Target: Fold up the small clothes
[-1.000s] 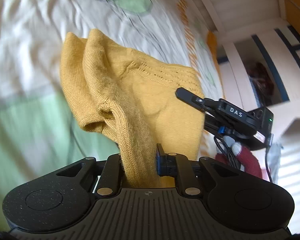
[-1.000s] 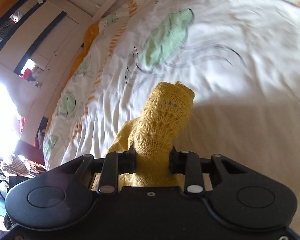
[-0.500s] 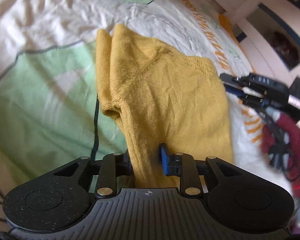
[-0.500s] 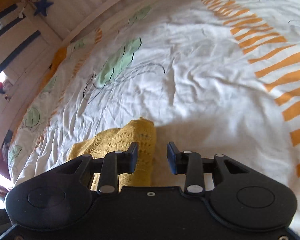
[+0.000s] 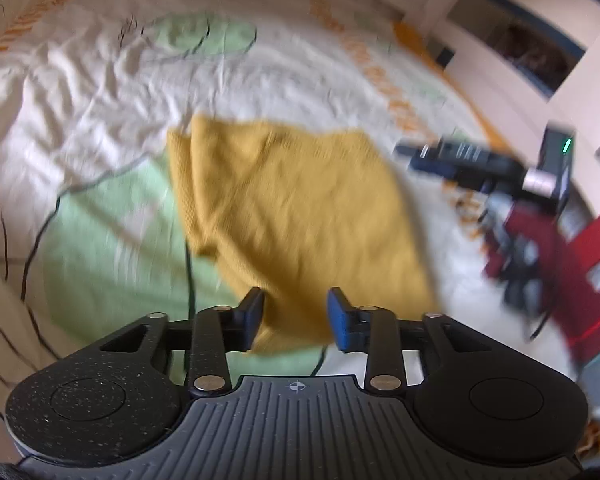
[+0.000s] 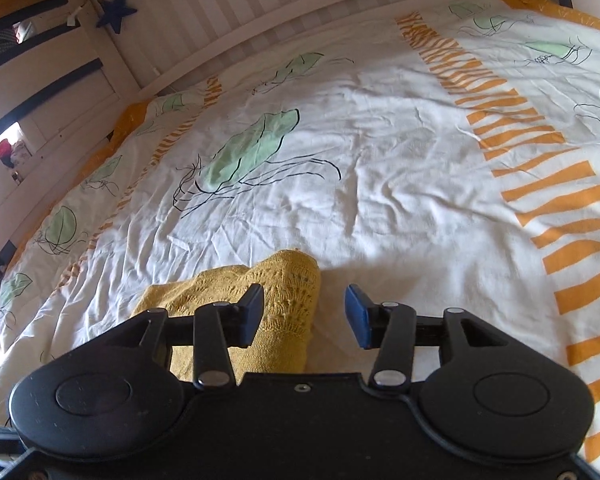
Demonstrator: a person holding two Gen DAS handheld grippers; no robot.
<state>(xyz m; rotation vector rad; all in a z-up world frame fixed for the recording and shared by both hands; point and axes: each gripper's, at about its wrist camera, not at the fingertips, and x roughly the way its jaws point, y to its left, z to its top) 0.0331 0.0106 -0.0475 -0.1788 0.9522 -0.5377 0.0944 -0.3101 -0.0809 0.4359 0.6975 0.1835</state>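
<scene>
A small mustard-yellow knitted garment (image 5: 296,216) lies folded on the bed cover (image 5: 112,92). My left gripper (image 5: 296,316) is open, with the garment's near corner lying between its fingers. In the right wrist view the garment's lacy edge (image 6: 284,304) lies just beyond and left of my right gripper (image 6: 305,314), which is open and empty. The right gripper also shows in the left wrist view (image 5: 480,160), to the right of the garment. The left wrist view is blurred.
The bed cover (image 6: 380,184) is white with green leaf prints and orange stripes. A white slatted bed frame (image 6: 260,8) runs along the far side. White shelving (image 5: 520,52) stands at the right. A dark red sleeve (image 5: 548,256) shows behind the right gripper.
Both grippers have let go of the garment and opened. The garment has come down from hanging to lying on the bed. The right gripper released first and drew back.
</scene>
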